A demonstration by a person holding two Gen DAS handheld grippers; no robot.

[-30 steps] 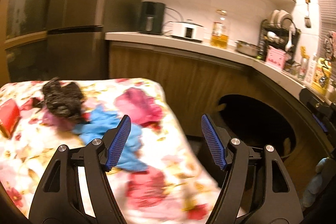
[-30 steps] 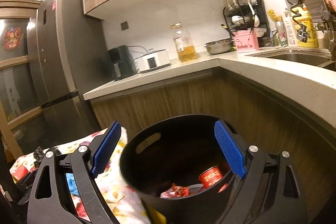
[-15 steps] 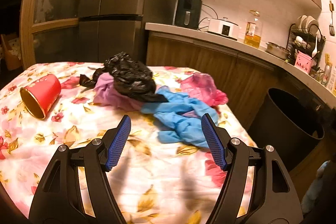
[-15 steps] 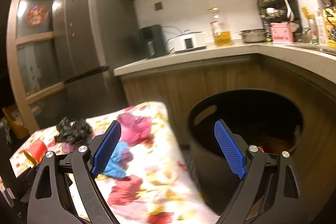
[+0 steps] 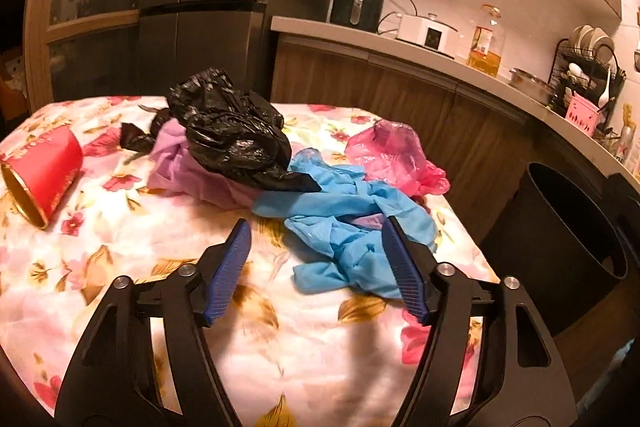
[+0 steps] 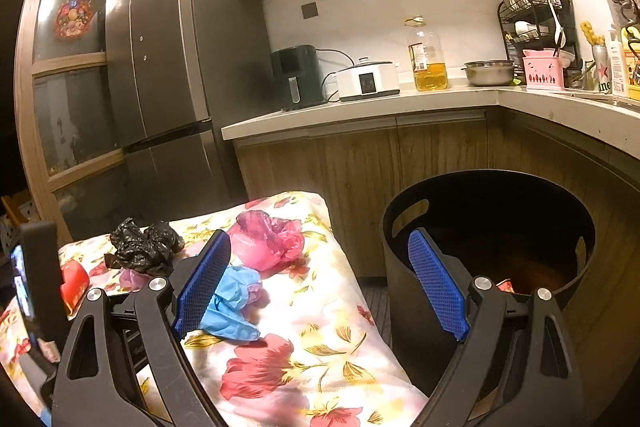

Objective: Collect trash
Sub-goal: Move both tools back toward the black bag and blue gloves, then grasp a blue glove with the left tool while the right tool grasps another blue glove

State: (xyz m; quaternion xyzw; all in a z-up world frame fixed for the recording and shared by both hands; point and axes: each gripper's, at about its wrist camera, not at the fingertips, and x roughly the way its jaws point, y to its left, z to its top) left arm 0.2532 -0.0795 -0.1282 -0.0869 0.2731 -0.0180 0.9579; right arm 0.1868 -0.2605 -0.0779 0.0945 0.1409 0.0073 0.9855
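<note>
Floral cloth covered the table where the blue glove (image 5: 352, 227) lay crumpled just ahead of your left gripper (image 5: 316, 263), its jaws closing with nothing yet pinched between them. Your right gripper (image 6: 320, 283) gaped empty beside the black bin (image 6: 404, 279), off the table's right edge.

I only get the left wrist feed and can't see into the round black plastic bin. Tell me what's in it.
Observer: The round black plastic bin holds a red item low inside; the rest is too dark to tell.
Operator: Report the right gripper.
Observer: The right gripper is open and empty, between the floral-cloth table and the bin.
Operator: Say what my view misses behind the crumpled black plastic bag.
Observer: Nothing. The crumpled black plastic bag has only cloth behind it.
</note>
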